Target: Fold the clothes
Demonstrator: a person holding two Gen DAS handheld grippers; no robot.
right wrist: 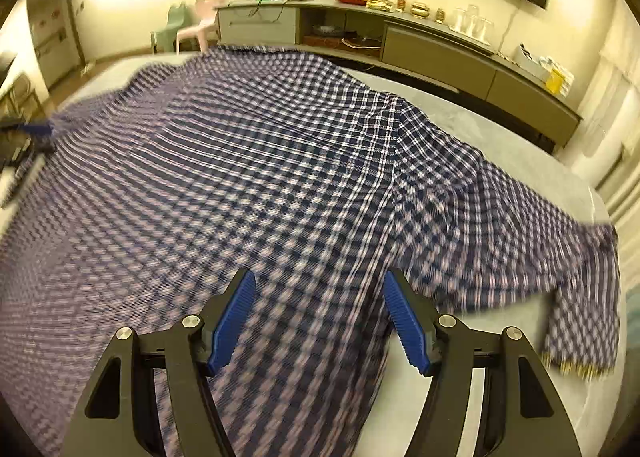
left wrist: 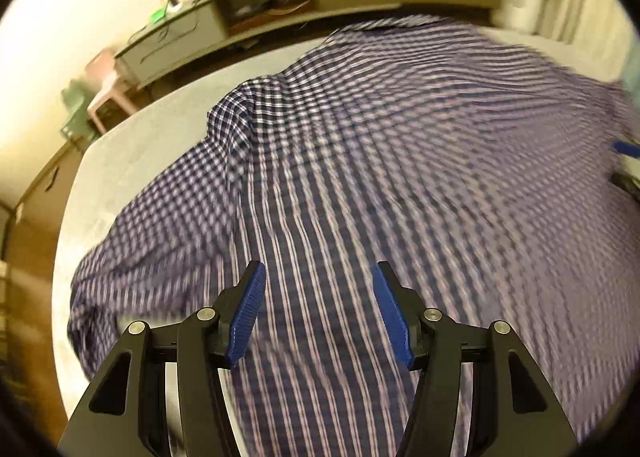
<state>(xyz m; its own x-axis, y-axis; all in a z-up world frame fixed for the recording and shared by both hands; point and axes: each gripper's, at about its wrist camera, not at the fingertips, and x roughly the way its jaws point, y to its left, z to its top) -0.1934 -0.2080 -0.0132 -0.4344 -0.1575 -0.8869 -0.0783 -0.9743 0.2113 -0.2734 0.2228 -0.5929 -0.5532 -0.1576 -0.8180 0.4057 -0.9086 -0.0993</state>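
A big checked shirt (right wrist: 256, 161) in blue, white and pink lies spread out flat on a grey bed (right wrist: 520, 161), and it covers most of the top. One sleeve (right wrist: 520, 233) reaches out to the side in the right wrist view, and the other sleeve (left wrist: 160, 225) reaches out in the left wrist view. The left tongs (left wrist: 318, 313) hang over the near part of the shirt with the two blue pads well apart, and nothing is pinched between them. The right tongs (right wrist: 320, 321) look the same: wide apart, with only cloth lying flat under them and nothing held. The shirt looks laid out and ready, so the folding itself seems not to have begun yet. The next move probably calls for each pair of tongs to come down to the cloth, pinch an edge or a sleeve, and carry it over the middle of the shirt. The cloth is soft and thin, so the pads must catch a good bit of it or it may slip out. No brand, label or writing can be read anywhere; the pictures are blurry, and the things on the long cabinet (right wrist: 440, 53) by the wall are too small to make out.
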